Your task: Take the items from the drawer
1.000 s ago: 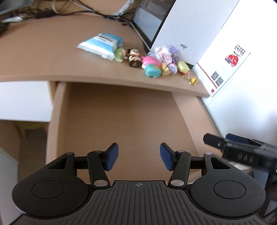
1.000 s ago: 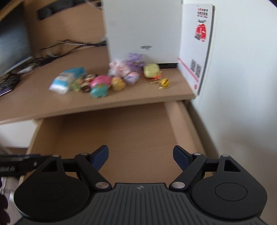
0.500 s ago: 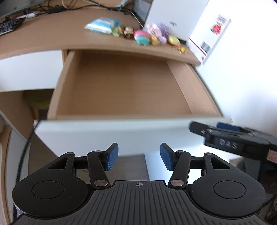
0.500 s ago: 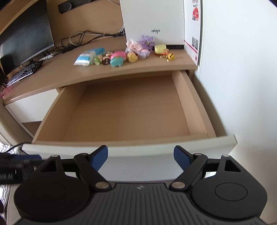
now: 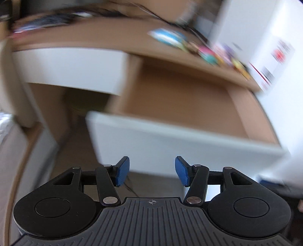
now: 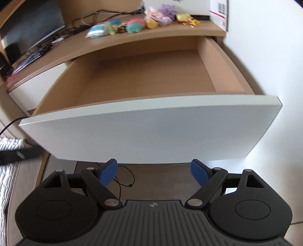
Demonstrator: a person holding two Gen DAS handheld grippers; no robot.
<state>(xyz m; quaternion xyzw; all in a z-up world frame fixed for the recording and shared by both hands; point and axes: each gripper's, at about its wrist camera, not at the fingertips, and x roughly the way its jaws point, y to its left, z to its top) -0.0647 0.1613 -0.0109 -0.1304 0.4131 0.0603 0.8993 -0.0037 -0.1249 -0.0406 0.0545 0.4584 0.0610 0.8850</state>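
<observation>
Presently: white-fronted wooden drawer [image 6: 151,130] pulled out; left gripper [image 5: 152,171] and right gripper [image 6: 153,172] both parted, holding nothing.

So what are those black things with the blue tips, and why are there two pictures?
Those are two grabbers that a person holds, one in each hand. Each has a small camera looking out along its two fingers, so you get one picture per hand. The left gripper and the right gripper both stand open with nothing between their blue pads. In front is a pulled-out drawer with a white front; its wooden floor looks bare. On the desk above sit a blue and white packet and a row of little colourful toys beside a white box. The left picture is blurry.
</observation>
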